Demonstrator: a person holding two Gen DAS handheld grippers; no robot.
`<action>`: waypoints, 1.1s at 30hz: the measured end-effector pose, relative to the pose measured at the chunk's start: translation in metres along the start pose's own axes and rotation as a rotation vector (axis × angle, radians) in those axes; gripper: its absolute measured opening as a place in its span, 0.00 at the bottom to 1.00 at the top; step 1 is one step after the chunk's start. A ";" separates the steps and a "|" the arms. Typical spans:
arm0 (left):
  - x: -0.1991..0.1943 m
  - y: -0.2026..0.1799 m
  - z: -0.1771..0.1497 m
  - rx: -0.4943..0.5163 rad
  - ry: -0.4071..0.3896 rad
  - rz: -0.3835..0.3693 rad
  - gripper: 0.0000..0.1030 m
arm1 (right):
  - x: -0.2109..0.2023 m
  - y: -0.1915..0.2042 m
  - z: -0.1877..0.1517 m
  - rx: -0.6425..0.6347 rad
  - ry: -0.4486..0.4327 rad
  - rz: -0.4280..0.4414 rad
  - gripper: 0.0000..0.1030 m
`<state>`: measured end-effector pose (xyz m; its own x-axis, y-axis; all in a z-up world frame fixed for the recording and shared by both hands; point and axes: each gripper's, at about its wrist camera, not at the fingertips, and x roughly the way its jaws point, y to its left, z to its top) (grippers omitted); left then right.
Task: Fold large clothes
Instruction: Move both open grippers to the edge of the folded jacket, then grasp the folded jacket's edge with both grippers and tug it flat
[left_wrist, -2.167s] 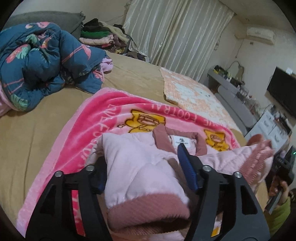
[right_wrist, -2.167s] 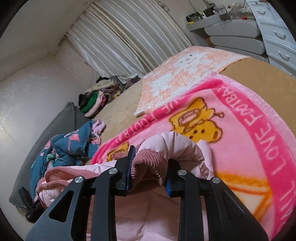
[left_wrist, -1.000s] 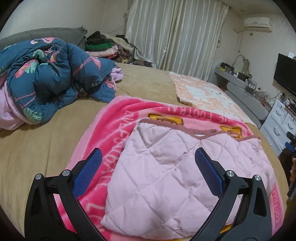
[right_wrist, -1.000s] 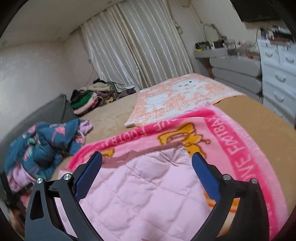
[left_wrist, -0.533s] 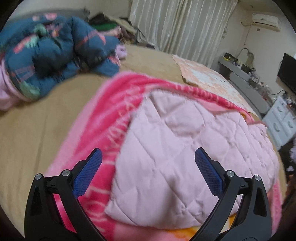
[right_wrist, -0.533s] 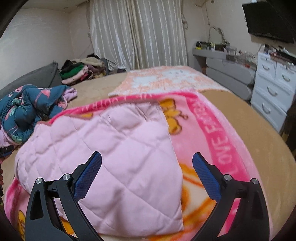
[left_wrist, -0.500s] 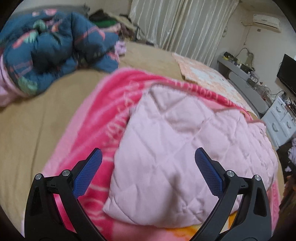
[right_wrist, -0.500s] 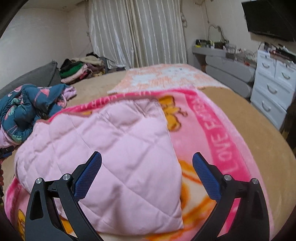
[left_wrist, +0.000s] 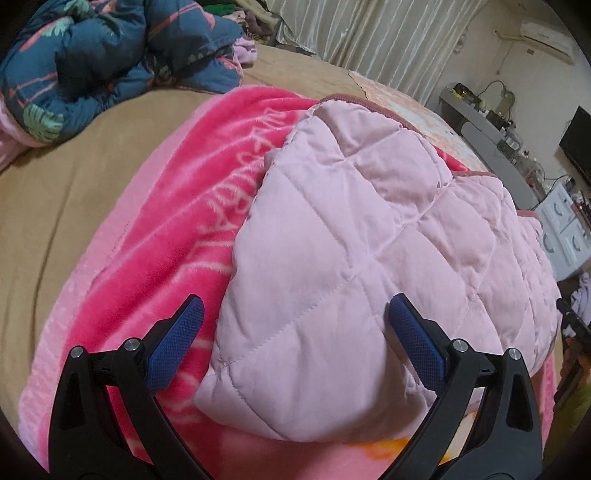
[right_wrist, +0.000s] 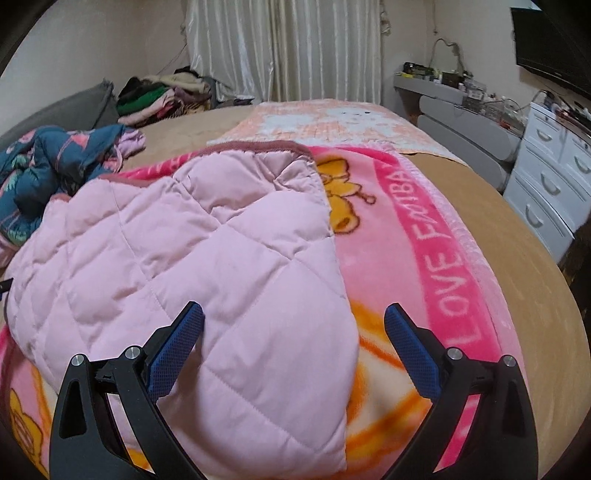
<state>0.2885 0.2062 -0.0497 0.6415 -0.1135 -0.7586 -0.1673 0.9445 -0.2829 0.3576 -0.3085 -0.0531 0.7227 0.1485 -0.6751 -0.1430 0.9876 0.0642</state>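
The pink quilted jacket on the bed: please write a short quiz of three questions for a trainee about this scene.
1. True or false: the left gripper is shut on the pink quilted jacket.
2. What lies directly under the jacket? A) bare sheet B) pink blanket C) pillow
3. Fill in: both grippers' jaws stand ____.

Key: 1 false, the right gripper is free too; 2 B; 3 open.

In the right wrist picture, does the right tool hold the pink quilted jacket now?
No, the right tool is wide open above the pink quilted jacket, with nothing pinched between its blue pads.
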 end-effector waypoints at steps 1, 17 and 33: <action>0.002 0.001 -0.001 -0.010 0.005 -0.008 0.91 | 0.005 0.000 0.000 -0.004 0.008 -0.002 0.94; -0.026 -0.042 0.018 0.092 -0.154 0.000 0.21 | -0.010 0.011 0.016 0.057 -0.136 -0.085 0.15; 0.010 -0.055 0.051 0.135 -0.174 0.062 0.23 | 0.057 0.002 0.035 0.153 -0.056 -0.139 0.15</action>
<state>0.3419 0.1687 -0.0119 0.7546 -0.0100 -0.6561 -0.1163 0.9820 -0.1488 0.4223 -0.2963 -0.0662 0.7654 0.0087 -0.6435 0.0618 0.9943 0.0870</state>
